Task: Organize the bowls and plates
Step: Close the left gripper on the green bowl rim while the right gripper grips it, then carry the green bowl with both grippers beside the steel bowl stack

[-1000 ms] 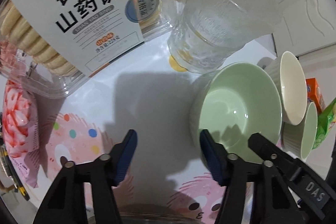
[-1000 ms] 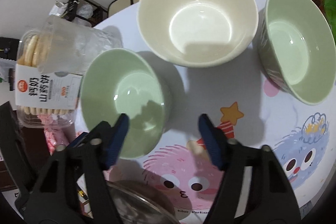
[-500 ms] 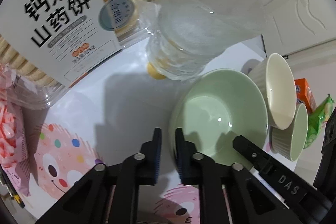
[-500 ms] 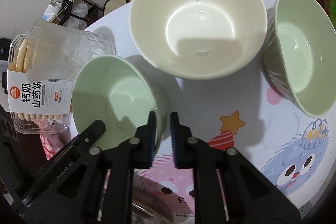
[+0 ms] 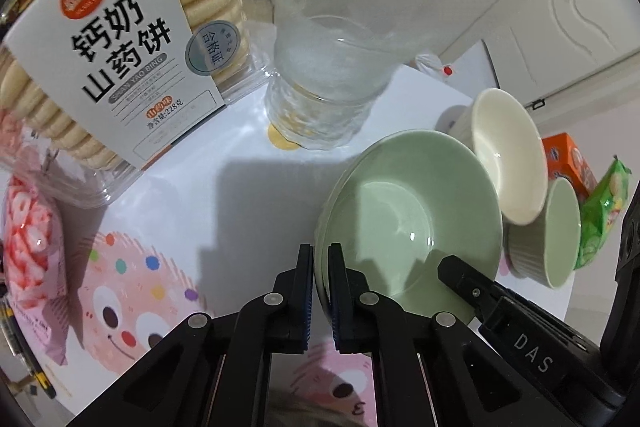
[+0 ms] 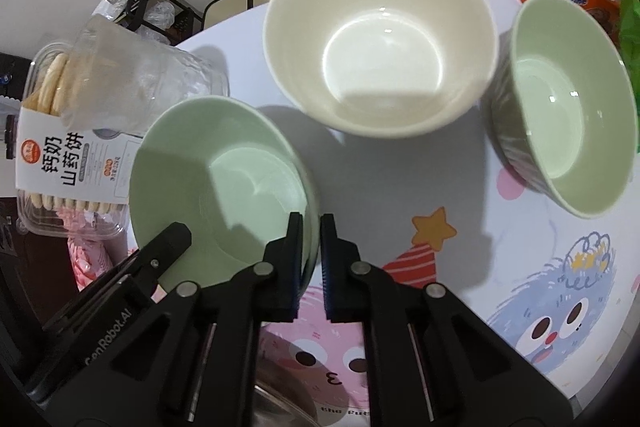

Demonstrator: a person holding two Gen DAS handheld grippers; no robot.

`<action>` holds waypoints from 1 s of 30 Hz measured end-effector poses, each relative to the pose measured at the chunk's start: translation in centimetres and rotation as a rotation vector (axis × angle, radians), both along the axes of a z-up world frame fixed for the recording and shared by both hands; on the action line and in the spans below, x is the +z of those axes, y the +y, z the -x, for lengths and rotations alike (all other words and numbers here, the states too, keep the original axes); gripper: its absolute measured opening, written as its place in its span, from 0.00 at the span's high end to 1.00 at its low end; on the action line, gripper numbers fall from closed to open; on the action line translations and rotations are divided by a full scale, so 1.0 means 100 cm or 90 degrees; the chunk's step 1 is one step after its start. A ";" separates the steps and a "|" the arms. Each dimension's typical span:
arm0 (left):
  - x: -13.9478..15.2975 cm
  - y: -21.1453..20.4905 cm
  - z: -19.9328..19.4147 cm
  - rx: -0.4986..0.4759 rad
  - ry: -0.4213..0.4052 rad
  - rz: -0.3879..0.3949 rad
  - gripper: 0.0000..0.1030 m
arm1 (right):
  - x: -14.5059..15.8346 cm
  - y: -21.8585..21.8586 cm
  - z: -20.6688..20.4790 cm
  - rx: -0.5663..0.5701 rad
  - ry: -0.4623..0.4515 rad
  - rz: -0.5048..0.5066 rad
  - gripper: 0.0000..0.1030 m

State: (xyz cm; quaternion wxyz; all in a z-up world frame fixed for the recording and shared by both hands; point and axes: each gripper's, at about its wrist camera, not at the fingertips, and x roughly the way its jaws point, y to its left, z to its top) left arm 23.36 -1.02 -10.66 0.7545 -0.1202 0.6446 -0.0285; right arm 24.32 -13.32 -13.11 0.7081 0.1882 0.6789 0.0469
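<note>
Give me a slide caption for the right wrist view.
Both claws pinch opposite rims of the small green bowl beside the cream bowl.

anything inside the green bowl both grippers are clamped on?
Nothing visible: the green bowl shows a bare glazed inside with only shadows and glare. The left gripper and right gripper pinch opposite rim edges, and their fingers cover small strips of the wall there.

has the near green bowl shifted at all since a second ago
Yes. In the right wrist view, the near green bowl, now pinched at its rim by both grippers, has slid right across the tablecloth, closer to the printed star.
</note>
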 end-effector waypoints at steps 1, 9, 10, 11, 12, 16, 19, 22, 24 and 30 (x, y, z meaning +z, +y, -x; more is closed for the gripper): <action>0.002 -0.003 0.003 -0.001 -0.001 0.001 0.94 | 0.004 -0.004 0.004 -0.003 -0.005 -0.002 0.90; 0.017 -0.033 0.045 -0.021 -0.019 0.010 0.93 | 0.024 -0.032 0.041 -0.013 -0.031 0.000 0.90; 0.018 -0.037 0.049 -0.026 -0.020 0.013 0.93 | 0.027 -0.039 0.049 -0.018 -0.034 -0.003 0.90; 0.019 -0.043 0.054 -0.031 -0.021 0.012 0.93 | 0.028 -0.043 0.053 -0.019 -0.035 -0.002 0.90; 0.021 -0.049 0.062 -0.037 -0.023 0.011 0.93 | 0.030 -0.048 0.060 -0.020 -0.037 0.000 0.90; 0.024 -0.069 0.086 -0.054 -0.026 0.009 0.93 | 0.037 -0.066 0.086 -0.025 -0.040 0.008 0.90; 0.024 -0.085 0.112 -0.062 -0.024 0.011 0.93 | 0.039 -0.078 0.106 -0.029 -0.038 0.011 0.90; 0.024 -0.089 0.135 -0.069 -0.017 0.015 0.93 | 0.038 -0.090 0.128 -0.029 -0.033 0.013 0.90; 0.020 -0.094 0.150 -0.074 -0.008 0.018 0.93 | 0.036 -0.096 0.143 -0.029 -0.028 0.013 0.90; 0.006 -0.110 0.187 -0.098 0.010 0.007 0.93 | 0.023 -0.111 0.184 -0.028 -0.004 0.018 0.90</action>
